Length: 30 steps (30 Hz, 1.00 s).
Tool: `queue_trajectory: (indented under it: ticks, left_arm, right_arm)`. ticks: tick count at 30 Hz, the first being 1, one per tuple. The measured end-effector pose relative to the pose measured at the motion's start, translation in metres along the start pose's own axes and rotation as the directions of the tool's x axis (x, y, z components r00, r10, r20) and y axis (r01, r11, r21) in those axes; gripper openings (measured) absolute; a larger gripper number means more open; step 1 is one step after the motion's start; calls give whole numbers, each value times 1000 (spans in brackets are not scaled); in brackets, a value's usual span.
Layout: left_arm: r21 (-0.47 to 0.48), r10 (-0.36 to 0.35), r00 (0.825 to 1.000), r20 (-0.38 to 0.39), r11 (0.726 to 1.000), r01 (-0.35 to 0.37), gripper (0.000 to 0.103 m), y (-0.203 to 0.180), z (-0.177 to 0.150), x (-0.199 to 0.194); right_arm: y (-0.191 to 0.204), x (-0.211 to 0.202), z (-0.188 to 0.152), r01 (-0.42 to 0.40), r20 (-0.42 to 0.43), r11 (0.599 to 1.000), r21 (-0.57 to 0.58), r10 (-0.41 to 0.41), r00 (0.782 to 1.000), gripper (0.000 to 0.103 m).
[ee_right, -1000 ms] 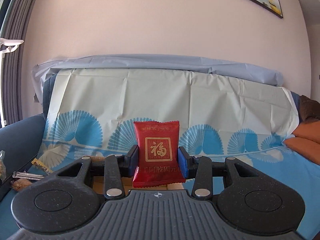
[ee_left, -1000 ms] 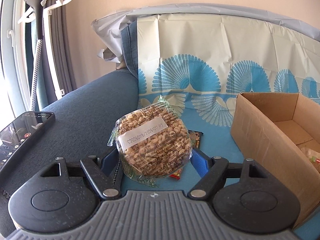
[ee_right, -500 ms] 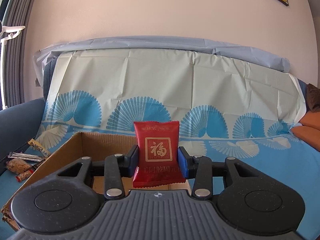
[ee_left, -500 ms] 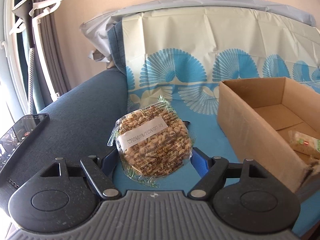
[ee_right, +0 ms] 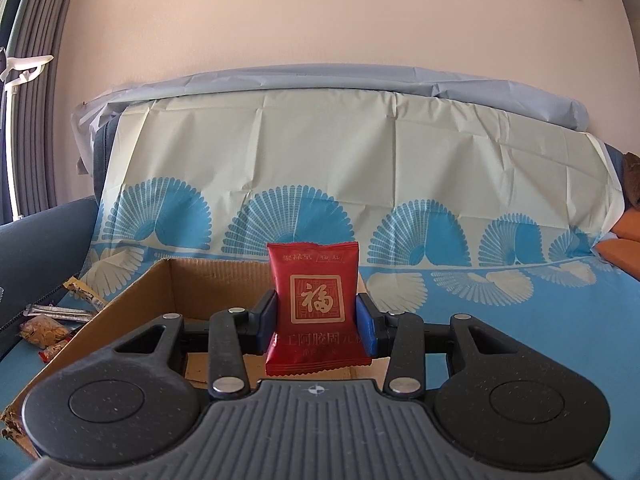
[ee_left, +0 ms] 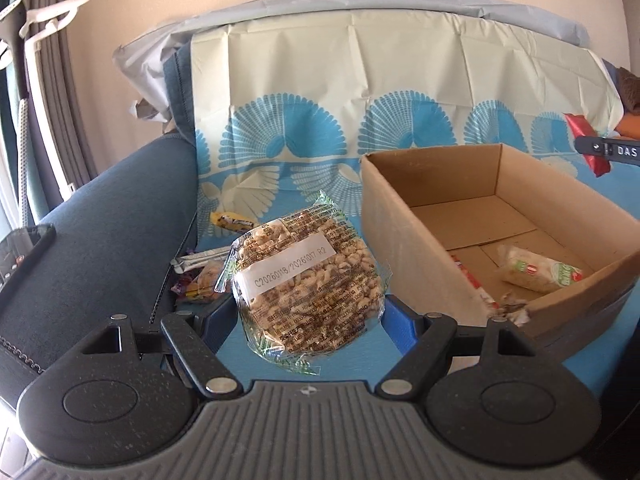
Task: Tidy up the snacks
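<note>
The open brown cardboard box holds 2 snacks. Left gripper pinches a round clear-wrapped puffed-grain cake, right gripper pinches a red foil packet; several snacks remain at the left.

Round puffed-grain pack between blue fingers, beside cardboard box

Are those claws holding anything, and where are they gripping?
Left claw pinches the round puffed-grain cake pack by its sides; right claw pinches the red packet by its side edges.
</note>
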<state>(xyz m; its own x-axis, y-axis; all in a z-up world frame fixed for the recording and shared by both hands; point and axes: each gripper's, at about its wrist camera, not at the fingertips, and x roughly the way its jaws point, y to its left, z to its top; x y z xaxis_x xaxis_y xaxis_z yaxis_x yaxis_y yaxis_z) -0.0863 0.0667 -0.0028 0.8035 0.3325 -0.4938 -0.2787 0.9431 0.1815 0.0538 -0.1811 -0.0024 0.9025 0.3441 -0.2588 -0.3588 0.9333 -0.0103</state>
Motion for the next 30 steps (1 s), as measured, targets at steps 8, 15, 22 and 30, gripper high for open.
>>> queue_trajectory:
  ticks: [8,15,22,30]
  left_arm:
    - [64,-78,995,68,995,74,83,-31,32,-5]
    - [70,-170,982,82,984,164,82,-71,72,9]
    - [80,-231,970,72,971,225,93,-110,107,25]
    - [89,-210,963,169,976,198,102,-103,97,17]
  right_arm:
    - [0,0,-1,-2,3,1000,-4,2,1000,43]
    - [4,4,-2,-3,-12,1000,-31,2,1000,44]
    - [3,8,-2,-5,-36,999,-40,3,999,47]
    - [9,8,-4,39,-44,996,-81,-43,998,88]
